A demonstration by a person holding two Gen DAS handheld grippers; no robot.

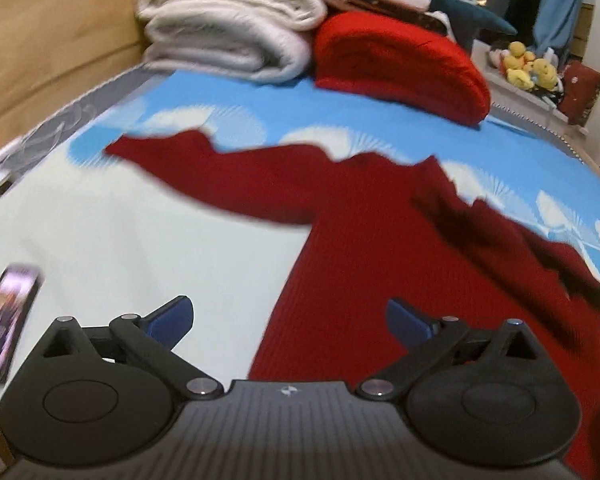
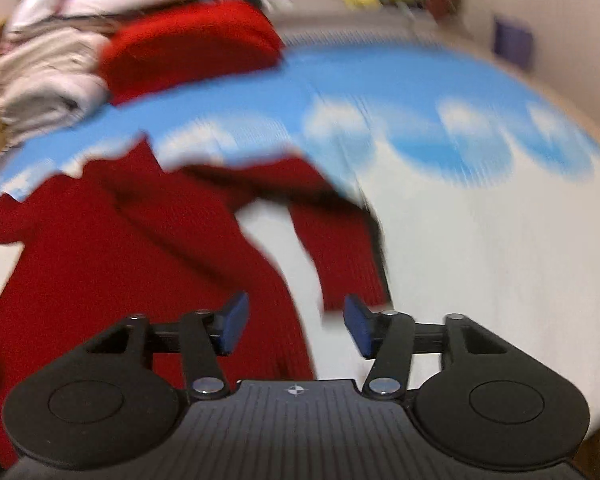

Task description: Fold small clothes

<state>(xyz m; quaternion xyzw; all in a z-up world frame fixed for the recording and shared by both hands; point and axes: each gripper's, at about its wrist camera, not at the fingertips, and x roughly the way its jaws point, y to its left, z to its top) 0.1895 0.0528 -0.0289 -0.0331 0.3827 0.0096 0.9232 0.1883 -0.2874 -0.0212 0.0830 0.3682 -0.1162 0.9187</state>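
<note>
Folded stack (image 1: 228, 28) blocks far edge, near sheet (image 1: 140, 240) seemingly open

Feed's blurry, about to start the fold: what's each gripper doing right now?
Left gripper: open, holding nothing.
Right gripper: open, holding nothing; red sweater lies beyond it.

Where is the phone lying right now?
In the left wrist view the phone lies at the far left edge on the white part of the bed cover, left of the dark red sweater.

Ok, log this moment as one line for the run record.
step: fold small clothes | red sweater: flat on sheet, sleeves out | left gripper: open, empty | right gripper: open, empty
</note>
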